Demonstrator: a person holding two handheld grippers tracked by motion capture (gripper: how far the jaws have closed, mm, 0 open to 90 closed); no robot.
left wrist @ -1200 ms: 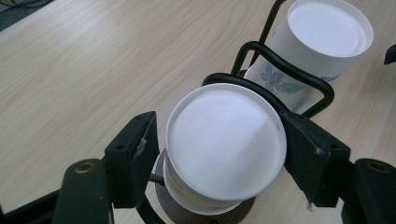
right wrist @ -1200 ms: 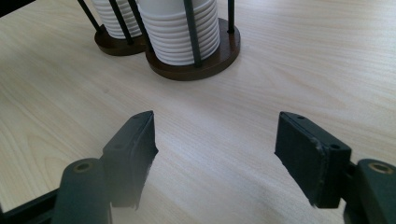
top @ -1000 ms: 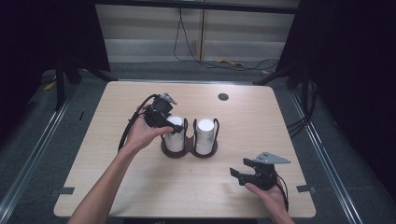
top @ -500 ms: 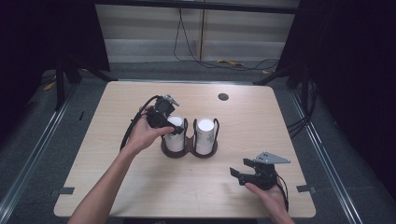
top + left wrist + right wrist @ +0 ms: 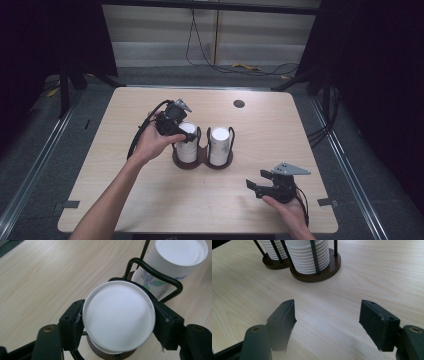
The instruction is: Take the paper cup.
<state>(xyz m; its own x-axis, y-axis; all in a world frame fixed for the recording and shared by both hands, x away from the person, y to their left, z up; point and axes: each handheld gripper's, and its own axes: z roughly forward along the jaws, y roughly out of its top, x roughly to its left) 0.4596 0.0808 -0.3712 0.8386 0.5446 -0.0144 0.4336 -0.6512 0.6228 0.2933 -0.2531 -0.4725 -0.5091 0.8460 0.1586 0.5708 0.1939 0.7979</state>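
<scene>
Two stacks of upside-down white paper cups stand side by side in a black wire holder with round wooden bases at mid-table. My left gripper comes in from the left onto the left stack. Its jaws have just been closing, and their pads now press both sides of the top cup. The right stack has a flower print on its top cup and stands free. My right gripper rests near the table's front right, open, with bare table between its jaws. It faces the stacks.
The light wooden table has a round dark grommet at the back, right of centre. Dark floor, rails and loose cables surround it. A forearm reaches in from the bottom left.
My left gripper's jaws have closed in on the top cup of the left stack. The right gripper has stayed where it was.
</scene>
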